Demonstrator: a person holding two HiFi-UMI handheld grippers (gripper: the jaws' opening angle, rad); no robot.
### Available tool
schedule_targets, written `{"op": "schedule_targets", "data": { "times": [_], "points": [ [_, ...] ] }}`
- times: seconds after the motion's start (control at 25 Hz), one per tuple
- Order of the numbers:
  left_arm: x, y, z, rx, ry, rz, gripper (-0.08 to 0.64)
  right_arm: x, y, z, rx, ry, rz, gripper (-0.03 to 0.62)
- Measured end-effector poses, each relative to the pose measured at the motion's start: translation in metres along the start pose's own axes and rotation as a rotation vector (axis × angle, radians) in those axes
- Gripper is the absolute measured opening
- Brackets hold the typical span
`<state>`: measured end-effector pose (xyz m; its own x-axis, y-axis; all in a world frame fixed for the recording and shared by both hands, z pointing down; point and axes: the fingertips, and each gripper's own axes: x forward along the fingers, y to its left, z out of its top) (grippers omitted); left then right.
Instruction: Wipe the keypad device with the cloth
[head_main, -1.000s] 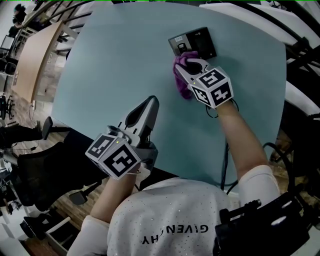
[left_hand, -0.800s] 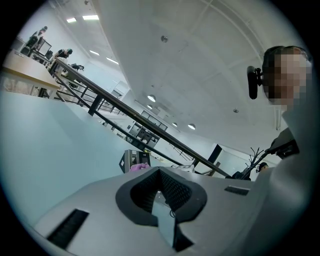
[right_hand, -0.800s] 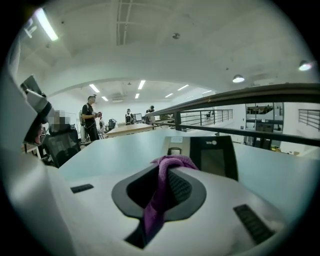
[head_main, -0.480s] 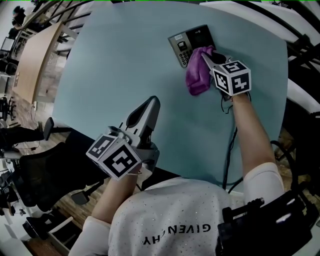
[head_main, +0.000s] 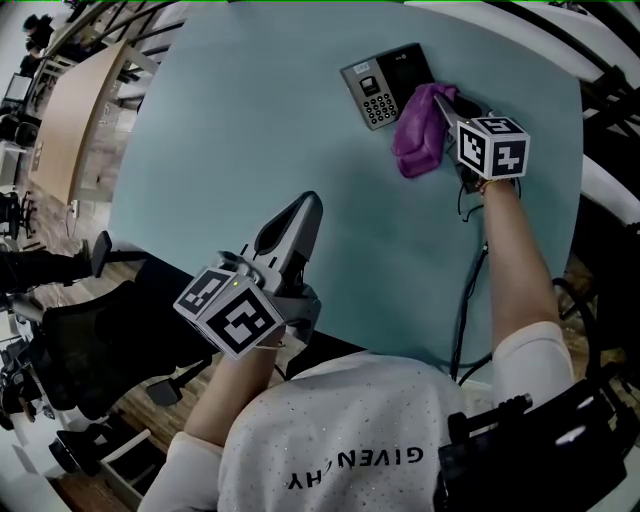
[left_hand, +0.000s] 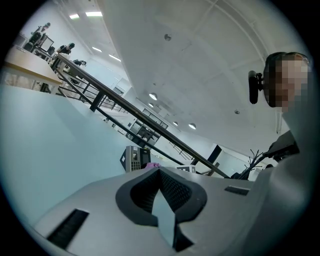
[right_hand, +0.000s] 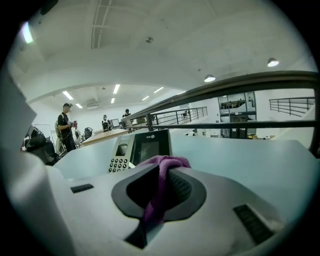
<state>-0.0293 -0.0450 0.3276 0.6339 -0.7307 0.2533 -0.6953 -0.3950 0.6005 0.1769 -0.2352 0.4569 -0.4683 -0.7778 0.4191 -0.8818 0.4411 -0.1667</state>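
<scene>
Cloth shifted right by keypad device | right gripper view alone shows clamp

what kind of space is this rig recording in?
Probably an open-plan office or lab hall: a long wooden desk and an office chair nearby, strip ceiling lights, and people standing in the background.

Fuzzy woven cloth, glossy plastic keypad device, smooth matt table.

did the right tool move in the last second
Yes. In the head view the right tool, shut on the purple cloth, has swept rightward from over the keypad device's near edge to its right side, uncovering the keypad.
</scene>
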Motion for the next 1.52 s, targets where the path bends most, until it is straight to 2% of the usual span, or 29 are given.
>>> {"op": "schedule_targets", "data": {
  "times": [0.2,0.32,0.52,0.72,0.8,0.92,1.04,1.32,1.52],
  "points": [
    [0.0,0.0,0.0,-0.005,-0.015,-0.006,0.005,-0.009,-0.02,-0.004,0.067,-0.015,-0.079,0.028],
    [0.0,-0.001,-0.003,-0.001,-0.011,-0.011,0.005,-0.012,-0.004,0.005,0.057,-0.041,-0.049,0.028],
    [0.002,-0.008,-0.003,-0.003,-0.029,-0.022,0.005,-0.003,0.083,0.009,-0.146,0.0,0.144,0.028],
    [-0.002,-0.012,-0.009,-0.012,-0.025,-0.018,0.005,0.005,0.155,-0.014,-0.316,0.067,0.303,0.028],
    [-0.007,-0.011,-0.009,-0.016,-0.027,-0.009,0.005,0.007,0.168,-0.026,-0.372,0.103,0.34,0.028],
    [-0.013,-0.008,-0.008,-0.027,-0.041,0.009,0.005,0.008,0.165,-0.038,-0.409,0.138,0.334,0.028],
    [-0.015,-0.006,-0.014,-0.042,-0.039,0.015,0.005,0.009,0.146,-0.038,-0.363,0.141,0.292,0.028],
    [-0.014,-0.003,-0.016,-0.038,-0.032,0.019,0.005,0.01,0.074,-0.03,-0.125,0.112,0.161,0.028],
    [-0.016,-0.002,-0.015,-0.038,-0.033,0.02,0.005,0.001,0.028,-0.026,-0.037,0.097,0.071,0.028]
  ]
}}
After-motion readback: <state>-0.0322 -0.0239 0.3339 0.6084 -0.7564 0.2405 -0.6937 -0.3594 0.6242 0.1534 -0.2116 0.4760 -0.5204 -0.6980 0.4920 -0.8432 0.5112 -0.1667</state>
